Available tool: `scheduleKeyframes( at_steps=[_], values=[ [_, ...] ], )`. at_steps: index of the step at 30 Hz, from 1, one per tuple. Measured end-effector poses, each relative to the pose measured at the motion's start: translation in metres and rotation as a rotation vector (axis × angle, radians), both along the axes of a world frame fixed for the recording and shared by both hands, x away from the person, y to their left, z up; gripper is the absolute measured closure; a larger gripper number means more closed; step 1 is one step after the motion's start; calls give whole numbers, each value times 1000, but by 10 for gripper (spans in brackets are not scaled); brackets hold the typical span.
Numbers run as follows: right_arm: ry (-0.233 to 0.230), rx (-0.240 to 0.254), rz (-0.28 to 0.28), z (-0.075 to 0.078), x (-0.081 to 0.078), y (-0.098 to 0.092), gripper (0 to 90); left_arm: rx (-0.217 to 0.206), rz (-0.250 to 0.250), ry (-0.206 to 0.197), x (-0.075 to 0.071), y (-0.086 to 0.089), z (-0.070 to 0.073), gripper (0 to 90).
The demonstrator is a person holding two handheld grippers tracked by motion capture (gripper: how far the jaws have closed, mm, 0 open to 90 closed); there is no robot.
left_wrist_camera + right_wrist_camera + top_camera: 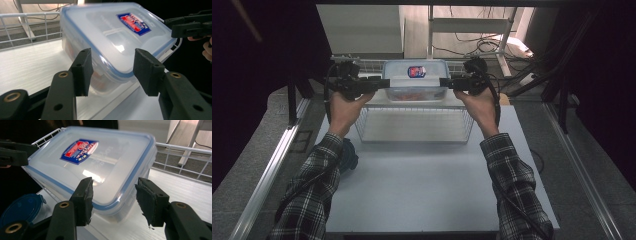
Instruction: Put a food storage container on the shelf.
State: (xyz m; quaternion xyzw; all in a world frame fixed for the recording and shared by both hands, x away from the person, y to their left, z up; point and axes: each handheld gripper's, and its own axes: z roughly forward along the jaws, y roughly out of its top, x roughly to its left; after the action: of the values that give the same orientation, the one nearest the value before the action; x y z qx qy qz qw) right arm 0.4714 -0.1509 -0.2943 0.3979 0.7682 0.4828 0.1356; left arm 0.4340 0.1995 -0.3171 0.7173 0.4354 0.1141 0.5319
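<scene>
1 lidded container (416, 80) btwn 2 hand-held grippers, L (384, 83) + R (446, 83).

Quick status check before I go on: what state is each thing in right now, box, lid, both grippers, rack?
Plastic box: on the wire rack's upper shelf, reddish contents inside.
Box lid: on, seated all round as far as shown.
Left gripper: open, jaws either side of a box corner.
Right gripper: open, jaws astride the opposite end.
Wire rack: upright, lower level bare.
</scene>
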Motion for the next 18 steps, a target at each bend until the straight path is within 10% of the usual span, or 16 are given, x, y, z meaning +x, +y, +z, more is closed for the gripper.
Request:
scheduleKeyframes(
  at_steps=[13,18],
  values=[
    [-2,-23,2,3,-13,4,486,38,12,-12,-1,-1,1,520],
    [-24,-14,12,2,-16,4,411,55,5,-61,-9,-3,6,333]
  ],
)
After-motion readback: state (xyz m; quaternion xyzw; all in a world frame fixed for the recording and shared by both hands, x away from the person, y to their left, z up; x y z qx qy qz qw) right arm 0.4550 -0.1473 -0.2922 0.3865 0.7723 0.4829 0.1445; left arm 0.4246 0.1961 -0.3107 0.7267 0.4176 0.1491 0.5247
